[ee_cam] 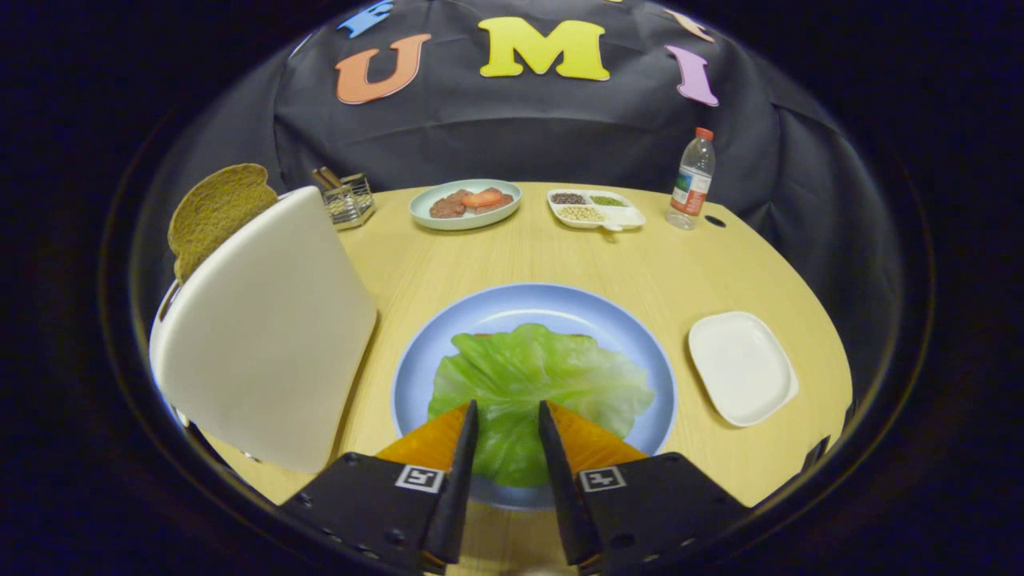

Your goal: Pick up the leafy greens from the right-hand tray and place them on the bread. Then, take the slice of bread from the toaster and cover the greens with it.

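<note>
A green leaf of leafy greens (536,380) lies spread on the blue plate (416,376), covering the bread beneath it; only a thin brown edge of that bread (482,334) peeks out at the leaf's far side. My gripper (508,406) is open over the leaf's near part, with the leaf showing in the gap between the fingers and neither finger pressing on it. To the left stands the white toaster (264,336), with a brown slice of bread (214,210) sticking up from its top. The white right-hand tray (740,366) lies bare beside the plate.
At the back of the round wooden table (560,256) sit a pale green plate with meat and tomato (466,204), a divided white dish of beans (596,210), a plastic bottle (692,180) and a small wire holder (350,200) behind the toaster.
</note>
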Tool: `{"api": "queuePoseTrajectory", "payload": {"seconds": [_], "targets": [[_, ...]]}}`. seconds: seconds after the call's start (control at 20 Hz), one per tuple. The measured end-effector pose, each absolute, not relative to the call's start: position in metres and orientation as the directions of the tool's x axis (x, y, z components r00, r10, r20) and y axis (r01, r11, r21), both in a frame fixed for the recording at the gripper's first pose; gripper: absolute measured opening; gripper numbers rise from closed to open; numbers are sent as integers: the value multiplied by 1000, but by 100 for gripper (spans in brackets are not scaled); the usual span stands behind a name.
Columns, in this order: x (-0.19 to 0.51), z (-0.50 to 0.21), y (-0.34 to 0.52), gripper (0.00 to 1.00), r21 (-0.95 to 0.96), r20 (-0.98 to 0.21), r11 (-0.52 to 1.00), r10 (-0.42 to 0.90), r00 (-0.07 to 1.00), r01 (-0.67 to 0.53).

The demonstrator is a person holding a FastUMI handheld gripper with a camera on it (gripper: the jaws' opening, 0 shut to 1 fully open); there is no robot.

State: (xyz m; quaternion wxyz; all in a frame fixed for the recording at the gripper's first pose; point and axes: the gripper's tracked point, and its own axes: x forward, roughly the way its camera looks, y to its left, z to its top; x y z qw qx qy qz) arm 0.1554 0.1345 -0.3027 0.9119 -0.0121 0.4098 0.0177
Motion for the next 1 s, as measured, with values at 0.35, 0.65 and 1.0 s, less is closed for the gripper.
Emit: {"api": "queuePoseTrajectory", "payload": {"seconds": [0.35,0.65,1.0], "targets": [[139,-243,137,94,11,-670,1000,27,742,-26],[126,-176,157,94,10,-578,1000,29,816,-29],[123,-95,207,96,77,-430,994,109,896,-83]]}}
